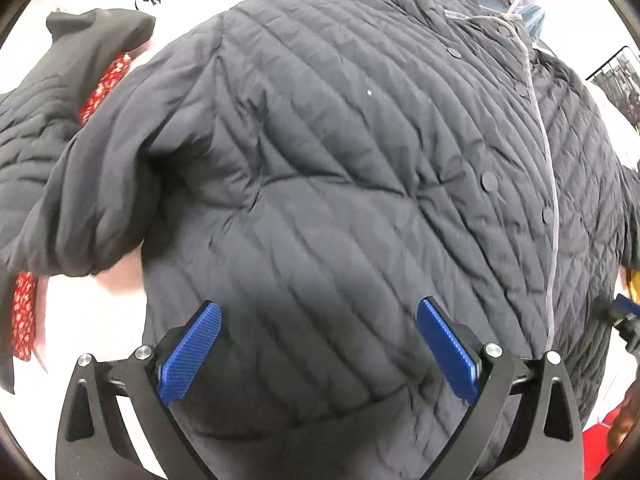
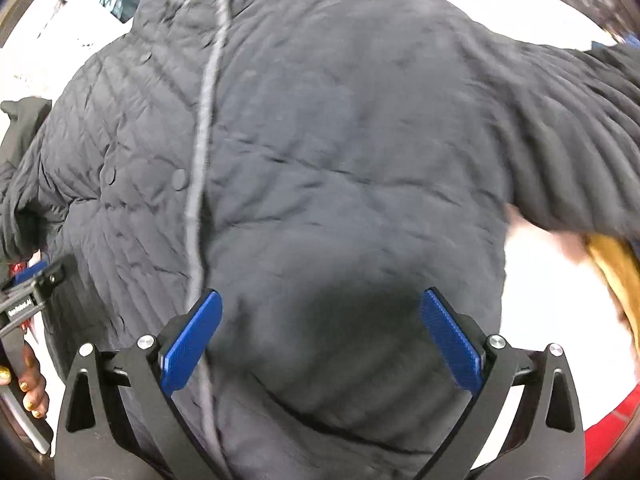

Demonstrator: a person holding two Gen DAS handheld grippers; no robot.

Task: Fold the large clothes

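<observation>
A large dark grey quilted jacket (image 1: pixel 340 160) lies front up on a white surface, with snap buttons and a pale zipper line (image 1: pixel 550 184) down its front. Its left sleeve (image 1: pixel 80 208) spreads to the left. My left gripper (image 1: pixel 318 312) is open and empty, hovering over the jacket's lower left panel. In the right wrist view the same jacket (image 2: pixel 340 160) fills the frame, its right sleeve (image 2: pixel 568 152) stretching right. My right gripper (image 2: pixel 320 300) is open and empty above the lower right panel, beside the zipper (image 2: pixel 200 184).
A red patterned cloth (image 1: pixel 24 320) and another dark garment (image 1: pixel 96 32) lie at the left. A mustard-yellow garment (image 2: pixel 616 272) lies at the right under the sleeve. The white surface (image 2: pixel 540 300) shows beside the jacket. The left gripper's body (image 2: pixel 28 296) shows at the left edge.
</observation>
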